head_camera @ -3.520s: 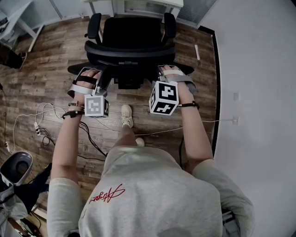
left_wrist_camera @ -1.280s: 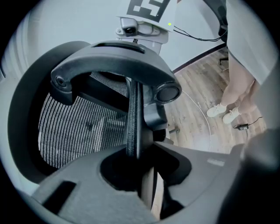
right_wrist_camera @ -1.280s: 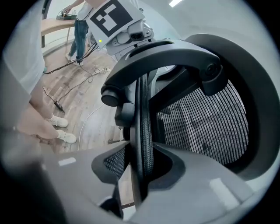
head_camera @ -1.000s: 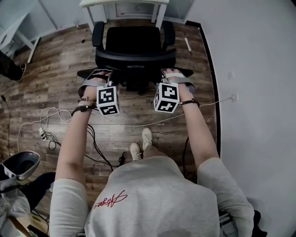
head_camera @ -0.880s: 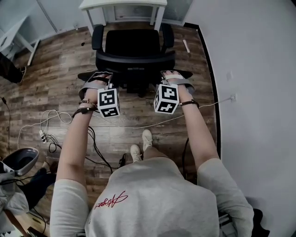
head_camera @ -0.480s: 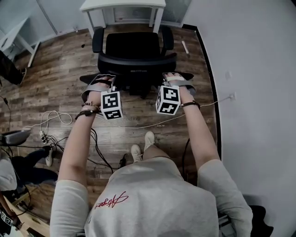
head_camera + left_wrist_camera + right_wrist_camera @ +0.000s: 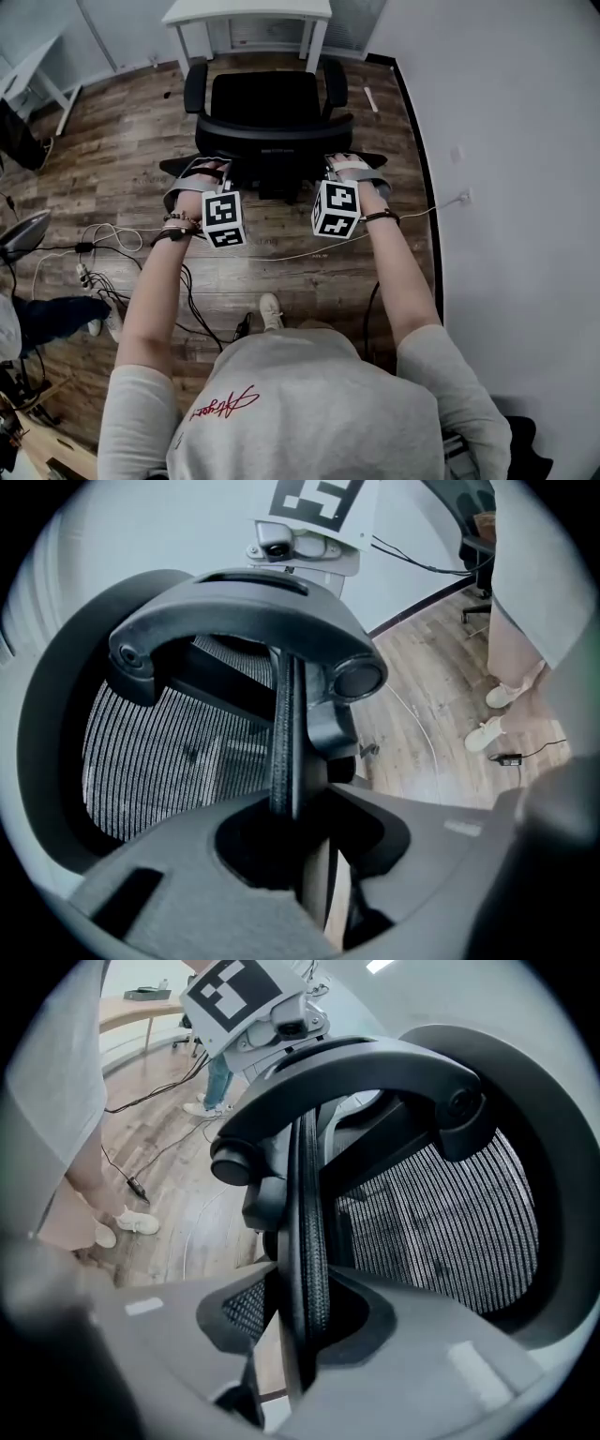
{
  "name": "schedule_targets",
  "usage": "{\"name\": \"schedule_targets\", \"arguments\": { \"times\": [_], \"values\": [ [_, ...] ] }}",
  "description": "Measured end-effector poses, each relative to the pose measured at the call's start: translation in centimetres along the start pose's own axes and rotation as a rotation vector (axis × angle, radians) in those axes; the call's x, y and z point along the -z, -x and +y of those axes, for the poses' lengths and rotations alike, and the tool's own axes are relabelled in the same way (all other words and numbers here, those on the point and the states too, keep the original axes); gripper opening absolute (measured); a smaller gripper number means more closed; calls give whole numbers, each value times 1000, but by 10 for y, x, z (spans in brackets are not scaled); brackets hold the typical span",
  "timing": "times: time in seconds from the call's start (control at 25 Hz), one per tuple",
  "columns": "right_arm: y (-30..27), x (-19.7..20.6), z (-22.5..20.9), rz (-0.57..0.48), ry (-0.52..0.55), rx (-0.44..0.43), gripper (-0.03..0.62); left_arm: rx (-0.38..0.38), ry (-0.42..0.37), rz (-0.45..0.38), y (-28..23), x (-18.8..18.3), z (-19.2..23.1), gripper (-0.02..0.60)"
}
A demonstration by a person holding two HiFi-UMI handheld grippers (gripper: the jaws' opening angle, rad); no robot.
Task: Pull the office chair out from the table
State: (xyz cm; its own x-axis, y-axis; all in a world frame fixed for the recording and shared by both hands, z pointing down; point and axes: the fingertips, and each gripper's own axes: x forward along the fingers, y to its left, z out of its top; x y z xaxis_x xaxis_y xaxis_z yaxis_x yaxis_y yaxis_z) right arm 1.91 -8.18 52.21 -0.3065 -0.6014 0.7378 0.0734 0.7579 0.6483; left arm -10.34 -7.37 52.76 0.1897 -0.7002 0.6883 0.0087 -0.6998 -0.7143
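Rolled farther back from the white table (image 7: 246,9) at 12 o'clock than before, the black mesh-backed office chair (image 7: 270,98) faces 12 o'clock, its backrest running 9 to 3, rim clamped tight by left gripper (image 7: 210,163) and right gripper (image 7: 339,161).

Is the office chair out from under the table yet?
Out: bare floor shows between the office chair and the table.

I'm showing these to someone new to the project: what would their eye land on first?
The black office chair fills the top centre of the head view, just before a white table. The left hand-held gripper and right hand-held gripper each clamp one side edge of its mesh backrest. Loose cables trail over the wood floor at left.
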Motion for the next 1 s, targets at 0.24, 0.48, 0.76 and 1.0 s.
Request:
{"name": "schedule_targets", "arguments": {
  "times": [0.24, 0.48, 0.76, 1.0],
  "values": [
    [15, 12, 23, -11, 10, 15, 107, -1, 5, 13, 10, -20, -21, 95],
    [29, 14, 38, -18, 24, 17, 107, -4, 13, 17, 23, -30, -35, 95],
    [52, 14, 67, -22, 32, 27, 107, -9, 16, 19, 45, -44, -62, 95],
    [64, 14, 74, -22, 37, 18, 107, -11, 21, 27, 55, -48, -69, 95]
  ]
}}
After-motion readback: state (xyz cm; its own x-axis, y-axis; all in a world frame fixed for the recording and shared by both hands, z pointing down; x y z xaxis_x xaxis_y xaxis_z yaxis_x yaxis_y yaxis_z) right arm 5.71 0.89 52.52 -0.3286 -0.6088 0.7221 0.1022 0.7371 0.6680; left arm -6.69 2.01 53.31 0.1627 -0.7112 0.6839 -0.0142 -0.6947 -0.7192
